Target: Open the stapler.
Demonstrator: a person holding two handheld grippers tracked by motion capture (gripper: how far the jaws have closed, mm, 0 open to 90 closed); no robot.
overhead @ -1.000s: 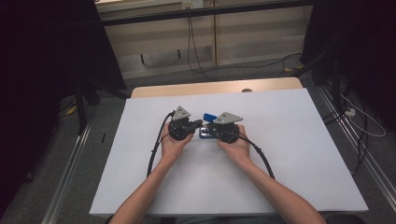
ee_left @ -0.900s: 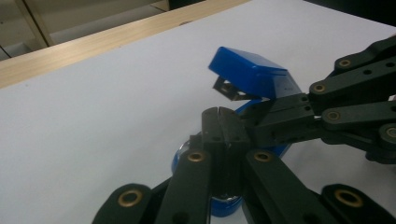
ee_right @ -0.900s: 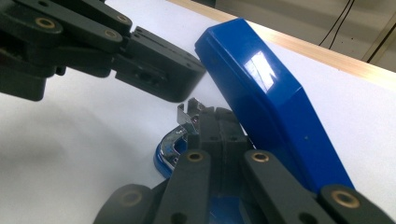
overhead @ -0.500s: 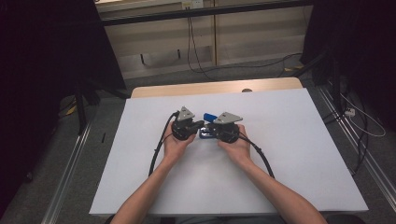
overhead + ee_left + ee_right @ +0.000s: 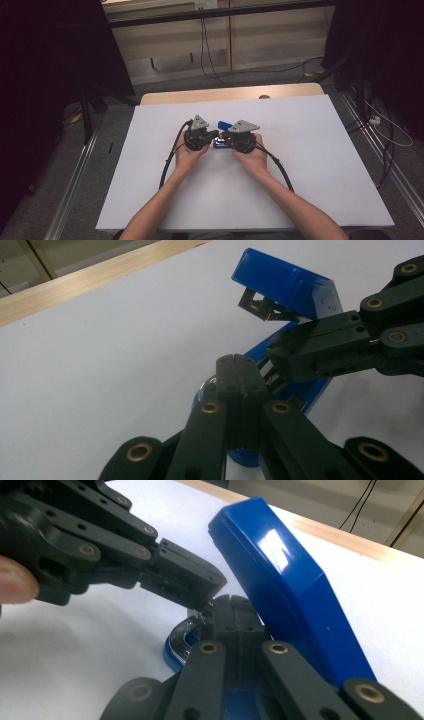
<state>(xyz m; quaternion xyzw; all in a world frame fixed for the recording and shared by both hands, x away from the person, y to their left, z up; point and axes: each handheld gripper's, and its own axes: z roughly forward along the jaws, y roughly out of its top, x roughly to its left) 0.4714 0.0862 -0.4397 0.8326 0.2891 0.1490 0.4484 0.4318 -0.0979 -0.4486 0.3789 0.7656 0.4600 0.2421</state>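
A blue stapler (image 5: 223, 123) lies mid-table with its lid swung up, between the two grippers. In the left gripper view the lid (image 5: 290, 285) stands raised over the staple channel and the blue base. My left gripper (image 5: 235, 365) is shut, its joined tips resting over the stapler's base. My right gripper (image 5: 282, 352) reaches in from the right, also shut, its tip at the staple channel. In the right gripper view my right gripper (image 5: 232, 605) sits under the lid (image 5: 280, 570), and the left gripper (image 5: 210, 592) meets it from the left. Nothing shows between either pair of jaws.
A white sheet (image 5: 310, 155) covers the table, with a wooden strip (image 5: 225, 94) along the far edge. Black cables (image 5: 167, 160) trail from both grippers toward the person. Metal rails (image 5: 75, 195) and floor cables (image 5: 385, 130) flank the table.
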